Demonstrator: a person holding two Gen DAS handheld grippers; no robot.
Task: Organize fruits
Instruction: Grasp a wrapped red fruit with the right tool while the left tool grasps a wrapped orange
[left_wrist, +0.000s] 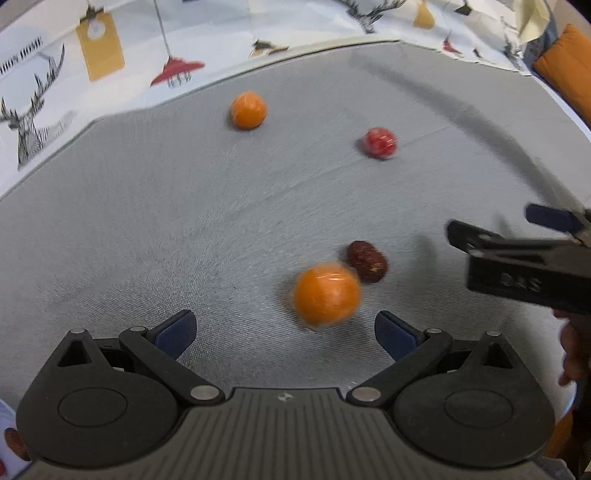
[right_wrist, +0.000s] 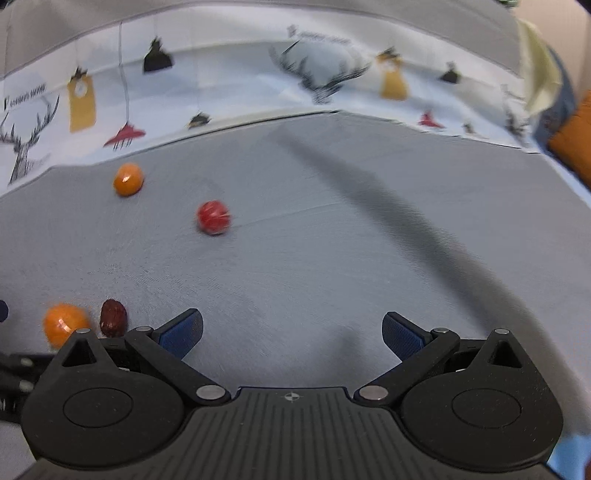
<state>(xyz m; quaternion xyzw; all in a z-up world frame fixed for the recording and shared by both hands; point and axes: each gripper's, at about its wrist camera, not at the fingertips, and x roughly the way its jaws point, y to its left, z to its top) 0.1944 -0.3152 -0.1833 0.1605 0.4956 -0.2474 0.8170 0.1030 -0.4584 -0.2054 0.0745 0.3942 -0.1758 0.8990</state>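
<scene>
Approach phase, judging by layout: nothing gripped yet. Left gripper (left_wrist: 284, 328) spread wide, low over grey mat (left_wrist: 147, 240), near orange (left_wrist: 327, 295) just ahead, right of centre, dark date (left_wrist: 367, 261) touching behind. Next: shift right, close. Right gripper (right_wrist: 291, 332) wide too, empty mat ahead; far orange (left_wrist: 247, 110), red fruit (left_wrist: 380, 143) well apart.

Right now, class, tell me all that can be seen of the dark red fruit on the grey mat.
The dark red fruit is small, oblong and wrinkled, like a dried date. It lies on its side on the grey mat, just behind the near orange, close to or touching it. No claw holds it.
</scene>
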